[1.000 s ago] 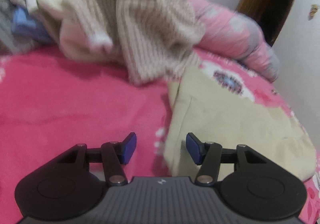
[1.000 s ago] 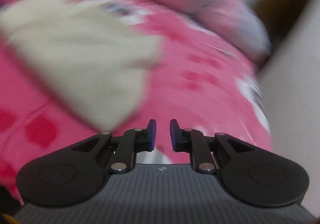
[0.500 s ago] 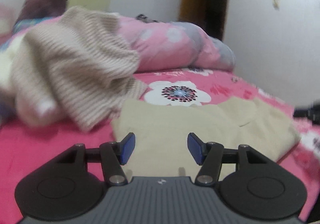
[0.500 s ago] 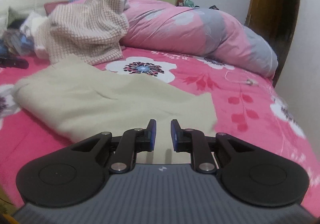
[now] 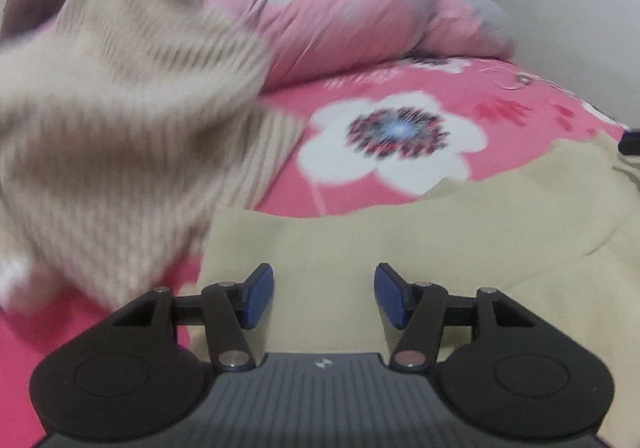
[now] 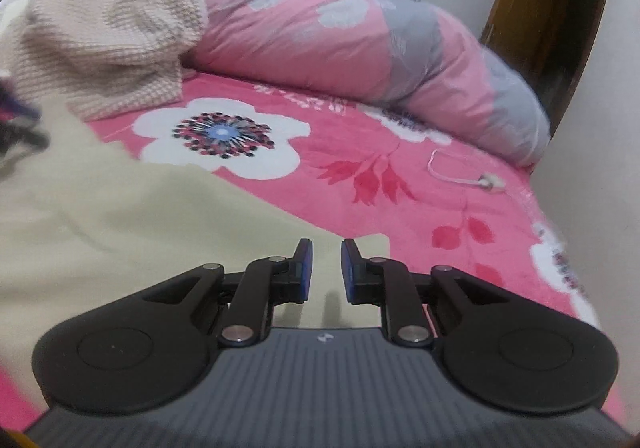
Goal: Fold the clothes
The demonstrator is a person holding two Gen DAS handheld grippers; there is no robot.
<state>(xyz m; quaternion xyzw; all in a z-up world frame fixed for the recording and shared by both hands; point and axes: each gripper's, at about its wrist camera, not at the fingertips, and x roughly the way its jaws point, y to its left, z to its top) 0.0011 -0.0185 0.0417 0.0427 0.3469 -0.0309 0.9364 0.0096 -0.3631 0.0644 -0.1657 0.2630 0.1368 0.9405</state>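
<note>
Folding is looking barely started, judging from the left wrist view: the cream garment (image 5: pixel 420 248) is lying spread flat on the pink flowered bed (image 5: pixel 520 116), with one soft fold line running across its right part and no tidy stack anywhere. The left gripper (image 5: pixel 324 296) is hovering over the garment's near-left portion with its blue pads standing well apart and nothing between them, so it is released. Just to the left, a ribbed beige sweater (image 5: pixel 120 128) is lying heaped and blurred, overlapping the garment's left corner; it is looking unfolded and likely waiting its turn. A rolled pink duvet (image 5: pixel 352 16) is lying behind.

From the right wrist view, the cream garment (image 6: pixel 120 228) is stretching from the left edge to a squared corner just past the right gripper (image 6: pixel 326 268). That gripper's jaws are standing nearly together, a narrow gap showing between them, and no cloth is pinched in it; it is gripping nothing. The fabric is looking soft, plain and mostly smooth. The sweater (image 6: pixel 112 28) is sitting crumpled against the duvet (image 6: pixel 360 40), and a white cable (image 6: pixel 464 176) is lying on the bed (image 6: pixel 400 208) well apart from the garment.
</note>
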